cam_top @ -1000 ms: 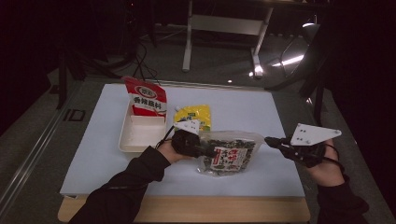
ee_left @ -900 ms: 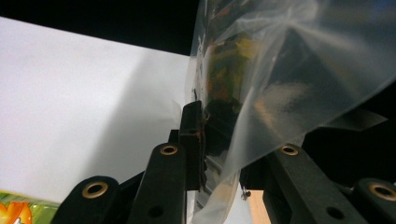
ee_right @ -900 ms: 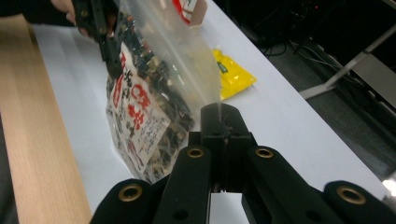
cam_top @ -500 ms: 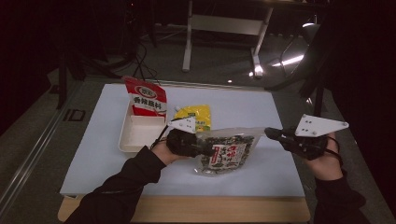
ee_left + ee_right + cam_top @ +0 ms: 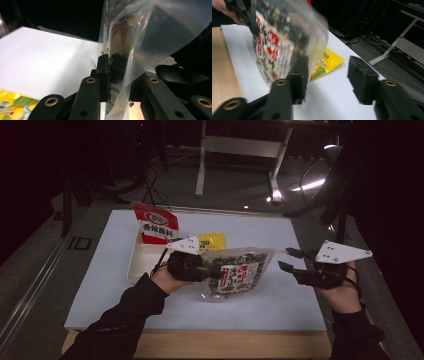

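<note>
Gripping the clear bag (image 5: 235, 272) at its left edge, the left gripper (image 5: 210, 271) sits just left of centre in the high view, jaws clamped on the plastic. In the left gripper view the film (image 5: 140, 37) runs up between the two black jaws, pinched at the pad (image 5: 103, 72). The bag hangs clear of the white mat (image 5: 300, 305) at frame centre, its printed label facing the camera.

The right gripper (image 5: 287, 260) is at the right of the high view, just off the bag's right corner. Its jaws have just been opening and now stand apart. In the right gripper view the bag (image 5: 284, 42) lies at the upper left, against the left jaw but not pinched; the gap between the jaws holds nothing.

A yellow packet (image 5: 212, 241) lies on the mat behind the bag. A red packet (image 5: 156, 224) stands in a white tray (image 5: 137, 265) at the upper left.
</note>
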Motion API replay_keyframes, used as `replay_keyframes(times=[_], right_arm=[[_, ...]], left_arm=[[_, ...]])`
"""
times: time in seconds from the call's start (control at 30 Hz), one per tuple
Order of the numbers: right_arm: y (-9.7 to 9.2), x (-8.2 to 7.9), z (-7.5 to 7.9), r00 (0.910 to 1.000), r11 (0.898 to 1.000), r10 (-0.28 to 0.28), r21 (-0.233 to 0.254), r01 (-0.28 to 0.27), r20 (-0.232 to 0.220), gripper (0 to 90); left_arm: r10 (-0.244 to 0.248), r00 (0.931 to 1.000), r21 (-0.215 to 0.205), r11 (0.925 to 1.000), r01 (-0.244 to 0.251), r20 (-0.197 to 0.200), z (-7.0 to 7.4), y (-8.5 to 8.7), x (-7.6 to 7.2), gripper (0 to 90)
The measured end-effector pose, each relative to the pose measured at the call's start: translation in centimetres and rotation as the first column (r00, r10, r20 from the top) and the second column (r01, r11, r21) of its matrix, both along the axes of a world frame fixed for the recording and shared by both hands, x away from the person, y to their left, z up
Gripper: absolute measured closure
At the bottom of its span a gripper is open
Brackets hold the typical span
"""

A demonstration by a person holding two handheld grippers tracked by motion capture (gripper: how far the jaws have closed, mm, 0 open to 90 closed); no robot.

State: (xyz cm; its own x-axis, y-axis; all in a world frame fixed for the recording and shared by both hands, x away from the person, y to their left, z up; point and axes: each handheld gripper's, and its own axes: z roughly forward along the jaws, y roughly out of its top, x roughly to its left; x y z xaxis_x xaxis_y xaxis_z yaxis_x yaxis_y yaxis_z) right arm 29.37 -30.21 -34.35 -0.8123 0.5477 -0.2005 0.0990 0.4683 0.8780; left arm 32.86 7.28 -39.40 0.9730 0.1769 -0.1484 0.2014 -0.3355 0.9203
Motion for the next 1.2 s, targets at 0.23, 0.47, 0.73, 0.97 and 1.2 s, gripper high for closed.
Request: replay_keyframes(times=[0.23, 0.47, 0.73, 0.97, 1.2], right_arm=[[0.0, 0.2, -1.3, 0.9998, 0.997, -0.007, 0.075, 0.009, -0.019, 31.7], [0.2, 1.0, -3.2, 0.9967, 0.99, -0.018, 0.135, 0.029, -0.079, 18.2], [1.0, 1.1, -4.5, 0.9947, 0.989, 0.003, 0.15, 0.013, -0.103, 13.6], [1.5, 1.1, -5.2, 0.9953, 0.985, 0.015, 0.171, 0.002, -0.096, 14.0], [1.5, 1.2, -5.5, 0.997, 0.982, 0.006, 0.19, 0.009, -0.077, 14.0]], left_arm=[[0.06, 0.9979, -0.023, 0.998, -0.059, 0.025, 1.7, 2.6, -0.1, 76.7], [0.151, 0.986, -0.04, 0.988, -0.149, 0.07, 3.7, 6.5, -0.7, 76.7], [0.233, 0.9704, -0.039, 0.9723, -0.23, 0.065, 4.2, 10.0, -0.6, 76.7], [0.306, 0.9498, -0.042, 0.952, -0.303, 0.067, 4.2, 13.3, -0.6, 76.7], [0.373, 0.9248, -0.038, 0.9278, -0.371, 0.075, 3.9, 16.3, -0.8, 76.7]])
